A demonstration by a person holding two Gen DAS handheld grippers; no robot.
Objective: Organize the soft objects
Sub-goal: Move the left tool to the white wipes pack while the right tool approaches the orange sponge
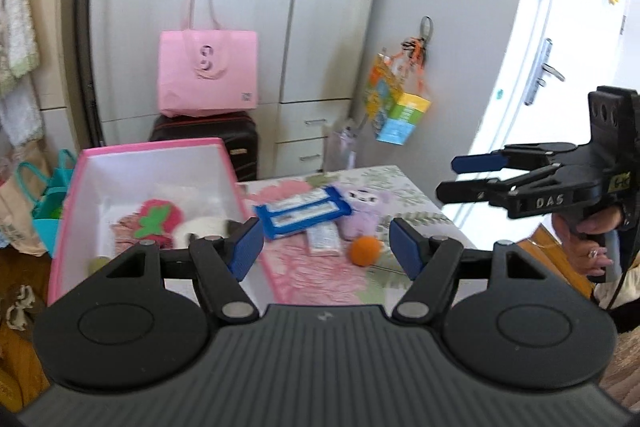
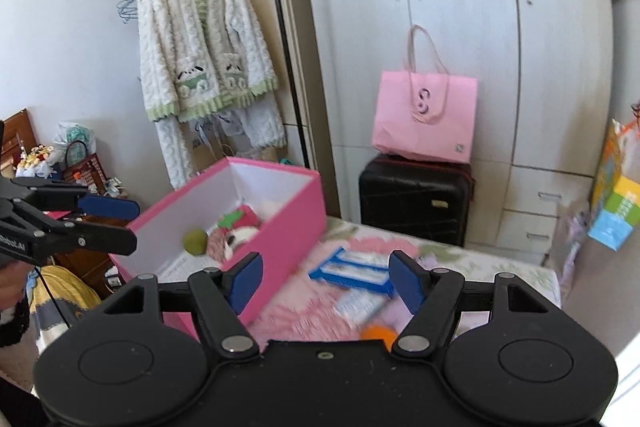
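two grippers, left gripper (image 1: 326,247) and right gripper (image 2: 326,281), both with jaws apart and empty. one pink box (image 1: 72,195) at left centre holds one strawberry plush (image 1: 158,217); right of it on the floral table (image 1: 320,279) lie two blue packs (image 1: 302,211), one purple plush (image 1: 360,213) and one orange ball (image 1: 365,249).

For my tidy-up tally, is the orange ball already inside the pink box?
No, the orange ball lies on the tabletop beside the pink box.

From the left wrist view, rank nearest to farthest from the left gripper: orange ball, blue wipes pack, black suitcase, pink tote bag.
From the left gripper:
1. Orange ball, on the bedspread just ahead, right of centre.
2. Blue wipes pack, beyond it, centre.
3. Black suitcase, past the bed's far edge.
4. Pink tote bag, atop the suitcase, against the wardrobe.
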